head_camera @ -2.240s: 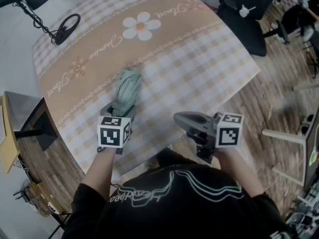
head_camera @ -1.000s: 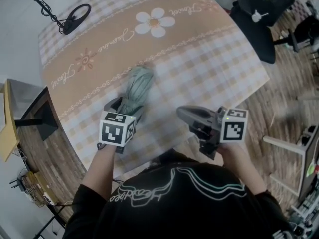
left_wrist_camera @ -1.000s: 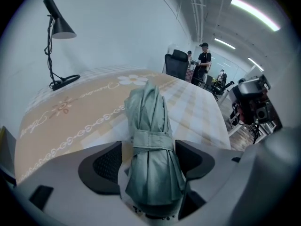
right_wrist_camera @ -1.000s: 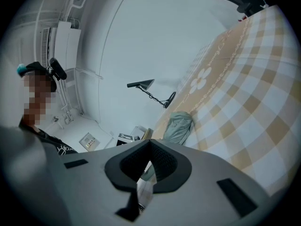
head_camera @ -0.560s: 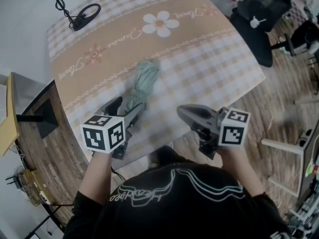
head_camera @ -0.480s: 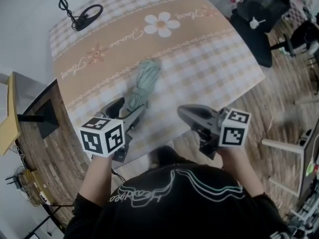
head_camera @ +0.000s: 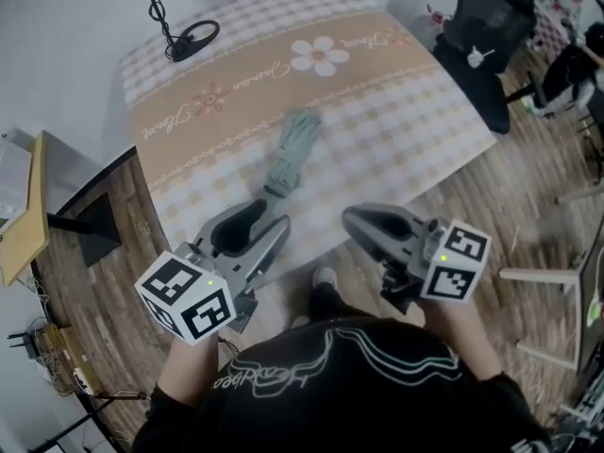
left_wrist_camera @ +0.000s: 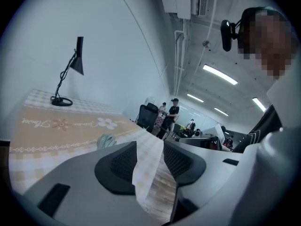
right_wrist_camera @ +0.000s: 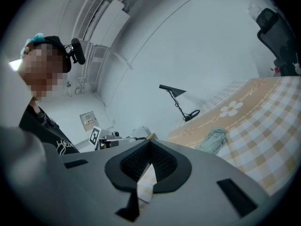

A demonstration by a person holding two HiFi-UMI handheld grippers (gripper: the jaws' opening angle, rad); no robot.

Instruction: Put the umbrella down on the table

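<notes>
In the head view, the folded green umbrella [head_camera: 291, 154] lies flat on the checked table cloth [head_camera: 406, 111], in the pale band below the row of flowers, with its narrow end pointing toward the person. The left gripper [head_camera: 260, 227] is held over the table's near edge, just short of that end and, as far as this steep angle shows, not touching it. The right gripper [head_camera: 361, 223] is beside it, off the cloth and over the wooden floor. A black desk lamp [head_camera: 189, 34] stands at the far left corner of the table and a black chair [head_camera: 486, 41] stands past the right edge. In the left gripper view, the left gripper [left_wrist_camera: 150, 149] has its jaws apart; they have just been closing, and only the table's corner and the floor show through the gap. The umbrella [left_wrist_camera: 107, 141] shows as a small green bundle lying on the cloth well ahead of the left jaw. In the right gripper view, the right gripper [right_wrist_camera: 149, 145] has its jaw tips together with nothing held. The umbrella [right_wrist_camera: 212, 140] lies on the cloth off to the right, and the lamp [right_wrist_camera: 181, 102] stands behind it.
</notes>
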